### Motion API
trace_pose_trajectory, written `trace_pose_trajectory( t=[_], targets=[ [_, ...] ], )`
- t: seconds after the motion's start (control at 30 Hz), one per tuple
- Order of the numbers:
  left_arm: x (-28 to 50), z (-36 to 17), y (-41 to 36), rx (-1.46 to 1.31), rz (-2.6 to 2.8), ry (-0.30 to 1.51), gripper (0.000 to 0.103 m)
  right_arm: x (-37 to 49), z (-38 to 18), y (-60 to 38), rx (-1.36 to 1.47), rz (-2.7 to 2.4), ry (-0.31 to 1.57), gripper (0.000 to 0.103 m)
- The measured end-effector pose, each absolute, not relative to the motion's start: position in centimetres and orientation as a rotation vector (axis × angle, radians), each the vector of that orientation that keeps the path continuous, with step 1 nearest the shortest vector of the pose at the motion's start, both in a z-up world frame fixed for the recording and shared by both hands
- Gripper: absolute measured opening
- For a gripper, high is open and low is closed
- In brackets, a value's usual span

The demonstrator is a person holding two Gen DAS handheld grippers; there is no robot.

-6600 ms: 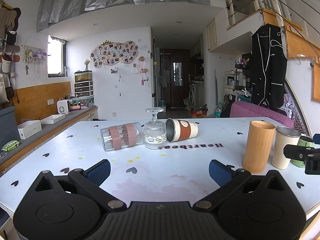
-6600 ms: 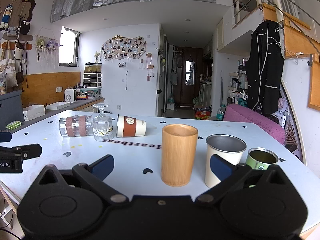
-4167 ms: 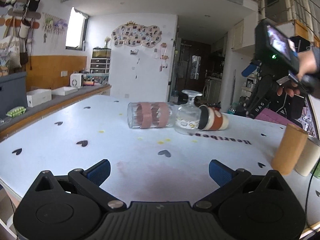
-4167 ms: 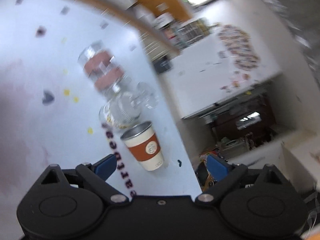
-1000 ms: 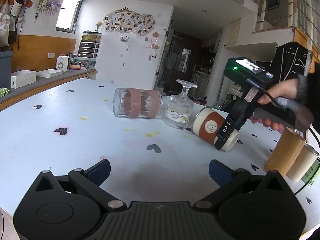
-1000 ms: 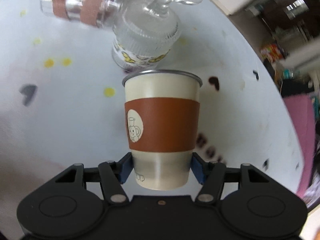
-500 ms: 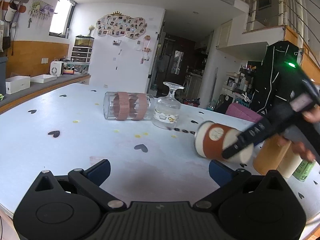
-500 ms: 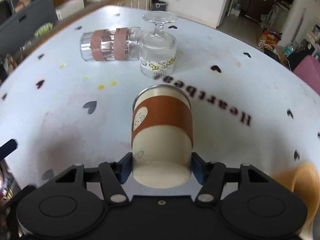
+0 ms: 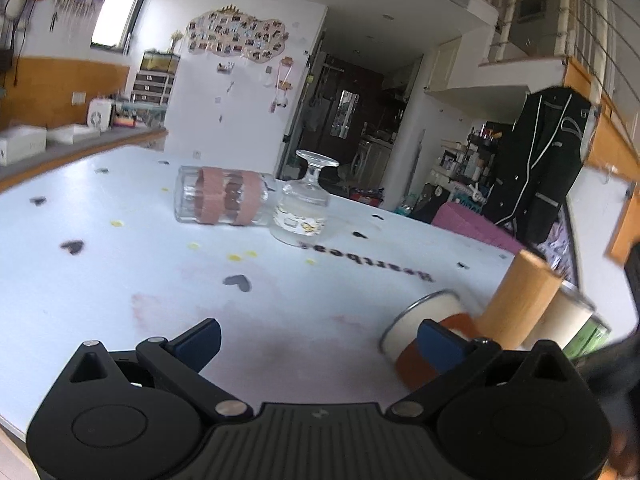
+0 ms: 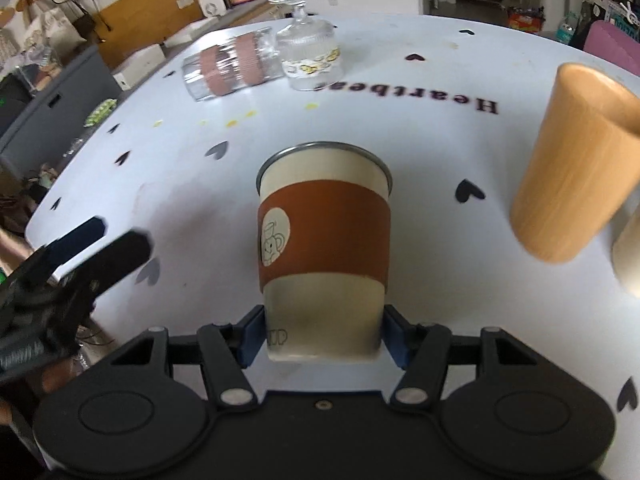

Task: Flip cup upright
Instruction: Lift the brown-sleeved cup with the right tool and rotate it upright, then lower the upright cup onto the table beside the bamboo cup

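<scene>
My right gripper is shut on the base of a cream cup with a brown sleeve, its metal rim pointing away from me, above the white table. In the left wrist view the same cup is tilted, rim up and to the left, close to the table beside the bamboo cup. My left gripper is open and empty over the table's near edge; it shows blurred at the left of the right wrist view.
A clear glass with pink bands lies on its side at the back. An upside-down stemmed glass stands next to it. The bamboo cup, a cream metal cup and a green can stand at the right.
My right gripper has carried the brown-sleeved cup down and nearer, beside the bamboo cup, and tilted its rim further upward. The left gripper has stayed open and shifted slightly.
</scene>
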State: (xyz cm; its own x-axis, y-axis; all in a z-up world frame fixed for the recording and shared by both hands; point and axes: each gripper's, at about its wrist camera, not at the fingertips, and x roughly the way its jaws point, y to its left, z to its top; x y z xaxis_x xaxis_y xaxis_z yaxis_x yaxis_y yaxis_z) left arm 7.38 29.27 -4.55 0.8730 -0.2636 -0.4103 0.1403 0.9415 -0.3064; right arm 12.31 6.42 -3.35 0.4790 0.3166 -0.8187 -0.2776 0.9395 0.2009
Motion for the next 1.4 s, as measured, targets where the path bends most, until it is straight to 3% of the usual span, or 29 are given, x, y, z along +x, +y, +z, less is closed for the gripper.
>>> trace_pose_trajectory(
  t=[0.17,0.33,0.47,0.6,0.67,0.73,0.83,1.2,1.4],
  targets=[
    [8.6,-4.2,28.4,-0.365,-0.255,0.535,0.102,10.8,-4.0,5.8,0.068,0.367,0.922,0.062],
    [9.8,-4.1,27.2,-0.449,-0.315,0.605,0.095,9.8,-4.6,4.9,0.110,0.374,0.849,0.063],
    [11.0,-3.9,26.3,-0.513,-0.367,0.653,0.092,8.5,-4.5,4.5,0.091,0.376,0.752,0.076],
    [12.7,-4.0,25.5,-0.584,-0.421,0.707,0.091,7.3,-3.7,3.1,0.119,0.380,0.673,0.076],
    [13.5,-4.3,25.1,-0.612,-0.440,0.726,0.091,6.8,-3.5,2.0,0.156,0.390,0.637,0.073],
    [14.4,-4.9,24.9,-0.635,-0.444,0.759,0.091,6.7,-3.5,1.4,0.179,0.384,0.613,0.061],
    [15.5,-5.7,24.6,-0.672,-0.439,0.811,0.091,6.9,-3.9,0.8,0.226,0.406,0.607,0.052],
    [18.2,-7.7,23.8,-0.766,-0.437,0.886,0.091,6.8,-4.4,1.4,0.214,0.440,0.594,0.051],
    [17.9,-8.0,23.5,-0.723,-0.430,0.885,0.080,6.6,-4.6,1.3,0.214,0.456,0.599,0.050]
  ],
)
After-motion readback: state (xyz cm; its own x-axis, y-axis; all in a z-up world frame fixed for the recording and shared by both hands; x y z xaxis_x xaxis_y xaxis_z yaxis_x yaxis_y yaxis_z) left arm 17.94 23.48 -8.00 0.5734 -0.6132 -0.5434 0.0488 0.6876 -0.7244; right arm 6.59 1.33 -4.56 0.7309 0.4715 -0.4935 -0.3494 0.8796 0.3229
